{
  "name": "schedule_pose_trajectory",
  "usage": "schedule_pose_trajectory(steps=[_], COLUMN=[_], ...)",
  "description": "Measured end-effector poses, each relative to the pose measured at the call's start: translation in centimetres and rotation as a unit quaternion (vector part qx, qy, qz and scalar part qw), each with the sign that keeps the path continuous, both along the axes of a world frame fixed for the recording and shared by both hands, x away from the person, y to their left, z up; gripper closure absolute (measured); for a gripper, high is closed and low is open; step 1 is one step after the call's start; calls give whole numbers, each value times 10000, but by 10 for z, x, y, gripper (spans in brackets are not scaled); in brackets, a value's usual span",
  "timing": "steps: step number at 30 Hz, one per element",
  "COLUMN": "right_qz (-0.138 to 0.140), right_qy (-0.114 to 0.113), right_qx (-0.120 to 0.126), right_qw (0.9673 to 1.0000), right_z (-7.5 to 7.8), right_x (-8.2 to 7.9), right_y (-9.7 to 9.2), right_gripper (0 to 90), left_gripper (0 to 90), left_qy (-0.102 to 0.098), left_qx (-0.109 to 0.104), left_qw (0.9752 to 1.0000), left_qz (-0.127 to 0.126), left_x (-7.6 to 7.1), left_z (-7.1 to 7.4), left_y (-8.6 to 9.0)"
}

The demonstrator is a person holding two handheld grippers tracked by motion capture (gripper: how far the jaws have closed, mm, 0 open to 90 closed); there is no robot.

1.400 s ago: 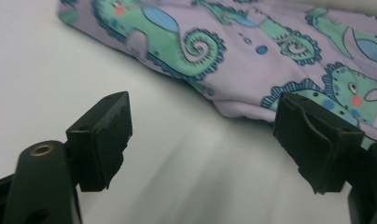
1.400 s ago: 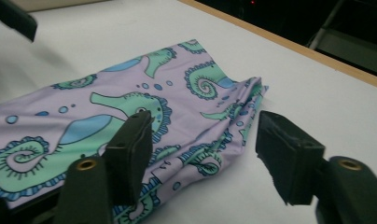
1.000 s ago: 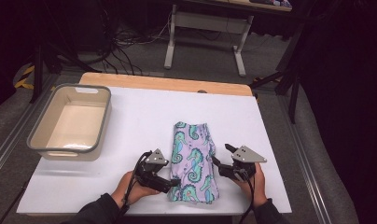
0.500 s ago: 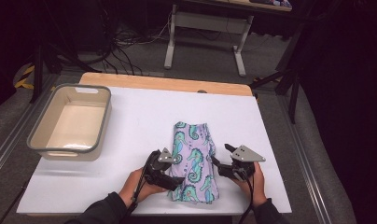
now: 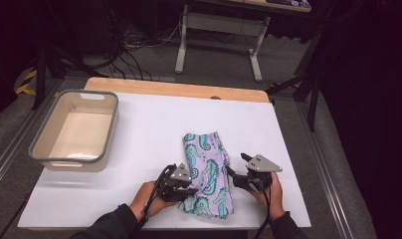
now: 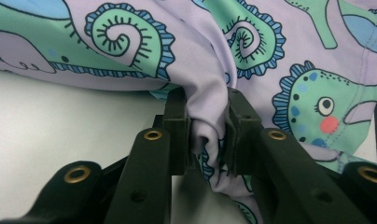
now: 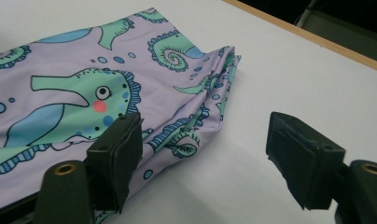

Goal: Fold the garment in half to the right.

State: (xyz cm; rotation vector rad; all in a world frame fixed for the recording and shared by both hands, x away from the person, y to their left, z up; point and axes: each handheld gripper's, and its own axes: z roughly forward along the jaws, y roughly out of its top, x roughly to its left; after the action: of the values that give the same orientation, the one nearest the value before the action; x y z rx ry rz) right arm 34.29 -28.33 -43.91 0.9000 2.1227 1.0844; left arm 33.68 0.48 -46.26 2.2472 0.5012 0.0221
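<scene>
Lilac fabric: seahorse-print cloth [image 5: 206,174], folded, lies on the white tabletop [image 5: 154,129] near the front edge, between both hands.
High view, L: left gripper [image 5: 181,188] sits at the cloth's left edge, low down by the near corner; hand [image 5: 147,196] behind it.
High view, R: right gripper [image 5: 239,178] just beside the cloth's right edge, grey plate on top.
High view, rest: grey-rimmed tub [image 5: 74,130] stands well apart at the left, nothing in it.
Left gripper view: left gripper [image 6: 209,126] has just been closing, and there it is, cloth [image 6: 270,70] bunched up between the fingers [image 6: 177,121], pinched tight. A fold of lilac squeezes out above and below the pads.
Right gripper view: right gripper [image 7: 203,154] stands wide. One finger [image 7: 116,149] rests over the cloth [image 7: 84,93] edge, the other hangs over bare tabletop [image 7: 294,70]. Nothing gripped yet.
Step in hand: prob. taking hold of both side edges; L side done, R side pending.
Next move calls for: R fingers straddling the cloth edge, then closing on all layers, not just the top one. After that a level lift w/ both hands so the fold doesn't slip apart.
</scene>
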Motion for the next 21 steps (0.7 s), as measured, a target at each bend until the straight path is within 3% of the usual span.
schedule_pose_trajectory(steps=[4, 8, 21], right_qz=[-9, -37, -57], right_qy=[0, 22, 50], right_qx=[-28, -20, -23], right_qw=[10000, 10000, 10000], right_z=[-1, -1, -3], right_x=[1, 1, 3], right_y=[-1, -1, -3], right_gripper=[276, 274, 275], left_gripper=[769, 779, 786], left_qy=[-68, -15, -230], left_qx=[-2, -23, 230], left_qw=[10000, 10000, 9995], left_qz=[-21, -27, -17], left_x=[0, 3, -1], left_z=[1, 2, 5], left_y=[3, 12, 35])
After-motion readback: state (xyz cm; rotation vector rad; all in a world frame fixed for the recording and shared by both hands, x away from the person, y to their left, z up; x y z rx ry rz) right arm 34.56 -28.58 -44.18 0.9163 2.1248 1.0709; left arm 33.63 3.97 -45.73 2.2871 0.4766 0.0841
